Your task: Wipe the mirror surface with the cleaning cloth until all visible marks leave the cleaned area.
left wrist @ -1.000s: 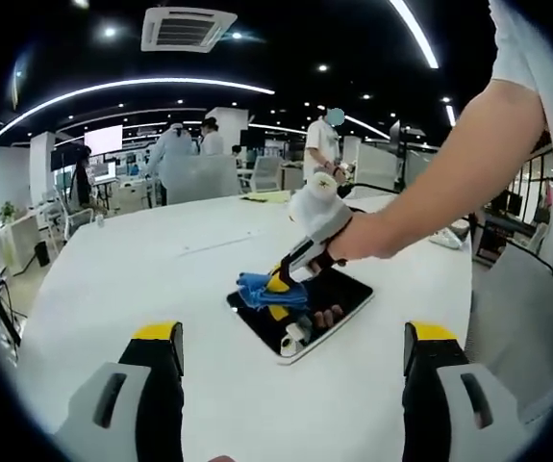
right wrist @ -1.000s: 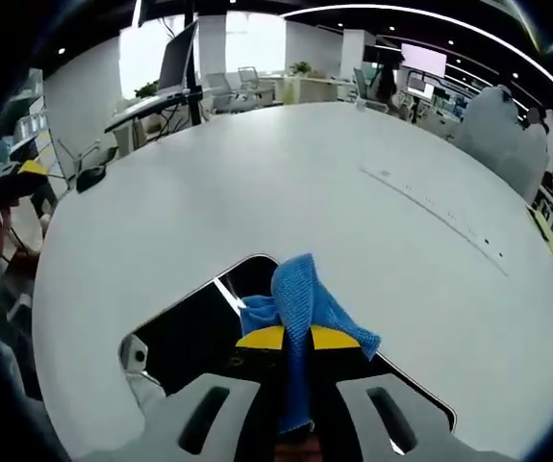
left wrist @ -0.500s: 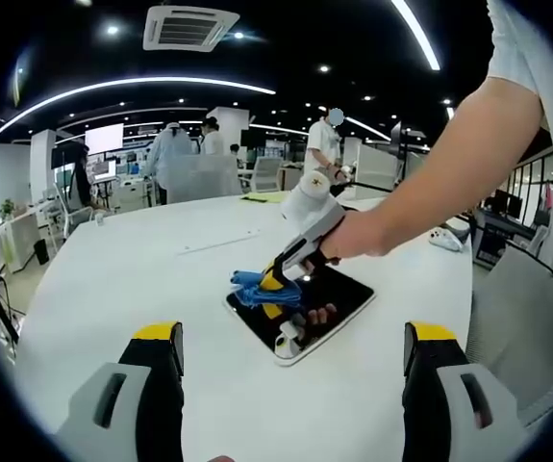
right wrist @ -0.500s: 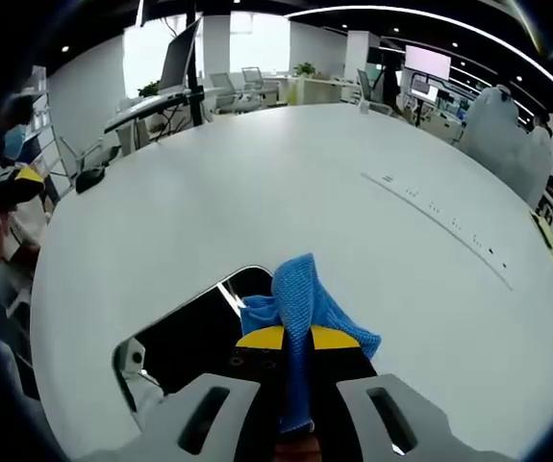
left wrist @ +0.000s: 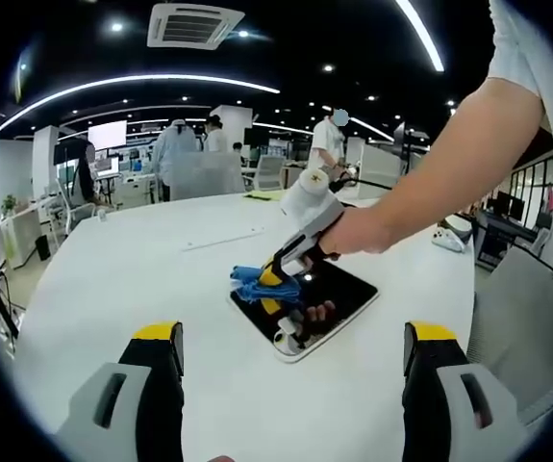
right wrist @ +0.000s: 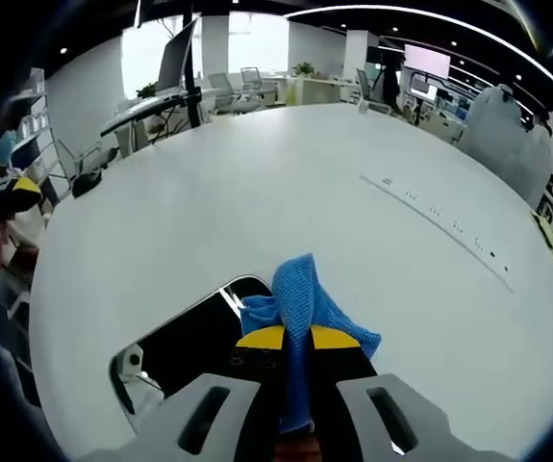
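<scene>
1. Now the right claw [right wrist: 296, 339] is clamped tight on the blue cloth [right wrist: 300, 298], and the cloth bunches up past its yellow tips.
2. From the left gripper view, the right claw [left wrist: 274, 279] presses the cloth [left wrist: 255, 283] down on the far corner of the mirror [left wrist: 339, 296].
3. That mirror [right wrist: 185, 337] is a flat dark slab with a white rim, and it lies flat on the white tabletop [right wrist: 286, 183].
4. Its dark glass shines back the claw and a hand, so I think it is smooth and slippery.
5. Glass like this looks stiff and easy to break, so a soft, flat push seems best, not a hard poke.
6. The cloth is soft and floppy and looks light. Holding it by the middle fold, as now, leaves a loose puff to rub with.
7. The mirror looks thin and light, so it may slide on the tabletop if the rub is strong.
8. The left claw [left wrist: 290, 371] is wide open, holds nothing, and hangs over the tabletop [left wrist: 141, 279] near the mirror.
9. I cannot tell from here if any marks are left on the glass.
</scene>
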Demonstrator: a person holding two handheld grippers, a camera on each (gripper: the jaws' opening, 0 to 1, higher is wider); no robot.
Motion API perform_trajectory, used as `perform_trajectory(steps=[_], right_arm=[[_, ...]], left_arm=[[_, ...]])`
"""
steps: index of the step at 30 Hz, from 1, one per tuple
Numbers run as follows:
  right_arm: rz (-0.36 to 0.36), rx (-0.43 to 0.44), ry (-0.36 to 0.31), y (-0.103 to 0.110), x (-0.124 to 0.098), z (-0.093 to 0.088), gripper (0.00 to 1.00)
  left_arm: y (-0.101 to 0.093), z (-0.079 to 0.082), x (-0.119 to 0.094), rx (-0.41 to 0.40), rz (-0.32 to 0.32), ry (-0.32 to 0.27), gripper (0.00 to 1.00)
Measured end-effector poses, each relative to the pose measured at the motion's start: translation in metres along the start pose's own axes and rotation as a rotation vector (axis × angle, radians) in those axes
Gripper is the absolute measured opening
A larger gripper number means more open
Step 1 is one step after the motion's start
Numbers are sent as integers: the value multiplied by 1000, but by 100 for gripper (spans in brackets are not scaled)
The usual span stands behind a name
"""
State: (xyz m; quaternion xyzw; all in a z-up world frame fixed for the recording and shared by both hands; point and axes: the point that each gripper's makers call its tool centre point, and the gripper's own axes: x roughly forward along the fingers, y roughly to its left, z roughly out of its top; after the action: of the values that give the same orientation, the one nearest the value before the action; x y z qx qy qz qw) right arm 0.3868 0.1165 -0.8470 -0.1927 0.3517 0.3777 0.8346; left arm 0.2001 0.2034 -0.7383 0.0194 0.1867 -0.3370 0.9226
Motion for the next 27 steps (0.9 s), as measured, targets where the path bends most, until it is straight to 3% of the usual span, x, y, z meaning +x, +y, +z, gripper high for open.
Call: perform_trajectory(steps=[27], right_arm=[[-5, -2, -16, 11, -2, -1, 3]], left_arm=[[-2, 3, 0, 4, -4, -5, 96]])
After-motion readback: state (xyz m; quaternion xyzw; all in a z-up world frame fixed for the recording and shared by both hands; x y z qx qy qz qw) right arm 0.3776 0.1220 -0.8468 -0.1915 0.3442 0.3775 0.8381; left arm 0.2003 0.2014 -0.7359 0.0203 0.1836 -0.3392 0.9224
